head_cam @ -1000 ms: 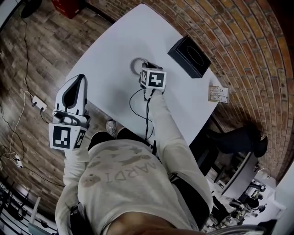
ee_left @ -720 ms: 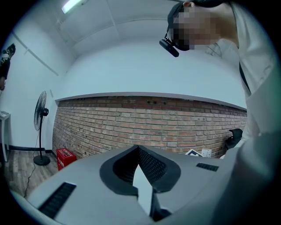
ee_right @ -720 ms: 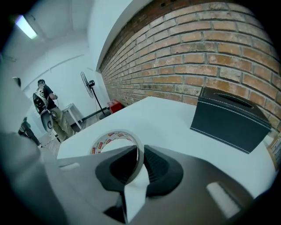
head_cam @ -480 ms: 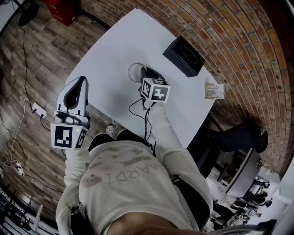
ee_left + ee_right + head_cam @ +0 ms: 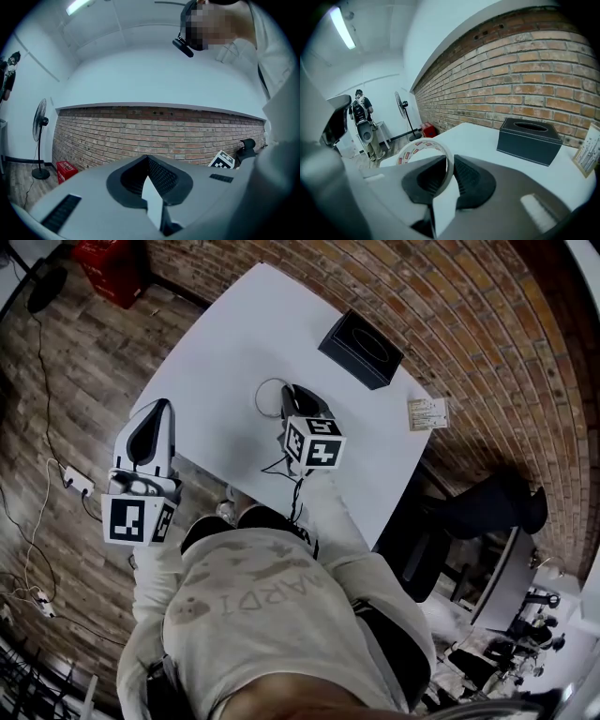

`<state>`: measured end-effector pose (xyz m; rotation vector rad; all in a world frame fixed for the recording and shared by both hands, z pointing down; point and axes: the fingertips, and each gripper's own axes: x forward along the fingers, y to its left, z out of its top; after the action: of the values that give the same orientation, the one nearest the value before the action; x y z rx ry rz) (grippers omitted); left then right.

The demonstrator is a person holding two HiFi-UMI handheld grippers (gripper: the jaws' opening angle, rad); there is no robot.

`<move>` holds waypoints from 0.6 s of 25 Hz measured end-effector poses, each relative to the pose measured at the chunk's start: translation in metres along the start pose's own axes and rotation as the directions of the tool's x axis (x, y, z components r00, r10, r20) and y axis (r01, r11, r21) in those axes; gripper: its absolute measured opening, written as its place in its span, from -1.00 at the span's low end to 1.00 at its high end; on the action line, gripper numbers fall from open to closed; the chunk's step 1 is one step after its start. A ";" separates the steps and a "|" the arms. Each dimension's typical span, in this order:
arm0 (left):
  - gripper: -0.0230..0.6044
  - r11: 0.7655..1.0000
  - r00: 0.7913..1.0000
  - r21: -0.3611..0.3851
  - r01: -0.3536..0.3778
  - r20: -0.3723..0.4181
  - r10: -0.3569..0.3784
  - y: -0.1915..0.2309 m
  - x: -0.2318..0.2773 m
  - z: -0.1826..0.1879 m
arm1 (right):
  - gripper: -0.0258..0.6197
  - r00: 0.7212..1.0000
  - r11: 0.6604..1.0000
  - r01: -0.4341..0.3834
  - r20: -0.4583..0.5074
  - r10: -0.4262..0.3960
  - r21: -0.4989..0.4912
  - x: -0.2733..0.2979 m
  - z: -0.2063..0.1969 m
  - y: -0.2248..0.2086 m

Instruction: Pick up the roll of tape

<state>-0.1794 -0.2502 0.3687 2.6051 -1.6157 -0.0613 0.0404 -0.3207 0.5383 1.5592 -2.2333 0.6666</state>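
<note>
So right gripper (image 5: 449, 161) clamped on roll of tape (image 5: 423, 144) wall, centre frame, left gripper (image 5: 148, 161) closed empty; lift step, next: keep squeeze, clear table (image 5: 225, 343).

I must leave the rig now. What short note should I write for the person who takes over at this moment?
Right tool: shut on the wall of the roll of tape, one jaw inside the ring and one outside.
Left tool: shut, empty, held beside the white table.
Done: tape gripped; it looks lifted clear of the table.
Left: probably only to hold the grip. The black tissue box stands apart, not in the way.
</note>
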 end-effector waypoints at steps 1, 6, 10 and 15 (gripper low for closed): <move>-0.91 1.000 1.000 0.001 0.003 0.002 -0.003 -0.001 -0.001 0.001 | -0.73 1.000 1.000 0.003 0.009 -0.003 -0.002 -0.005 0.000 0.001; -0.91 1.000 1.000 0.004 0.016 0.015 -0.016 -0.009 -0.005 0.005 | -0.73 0.999 1.000 0.009 0.054 -0.009 -0.009 -0.031 0.003 0.004; -0.91 1.000 0.999 0.010 0.025 0.025 -0.026 -0.016 -0.009 0.010 | -0.73 0.996 1.000 0.019 0.089 -0.017 -0.025 -0.050 0.007 0.005; -0.91 0.999 0.999 0.022 0.037 0.032 -0.038 -0.027 -0.013 0.014 | -0.73 0.991 0.999 0.024 0.135 -0.019 -0.034 -0.072 0.011 0.008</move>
<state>-0.1626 -0.2270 0.3521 2.6641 -1.5859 -0.0895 0.0579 -0.2681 0.4903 1.6533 -2.3079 0.5266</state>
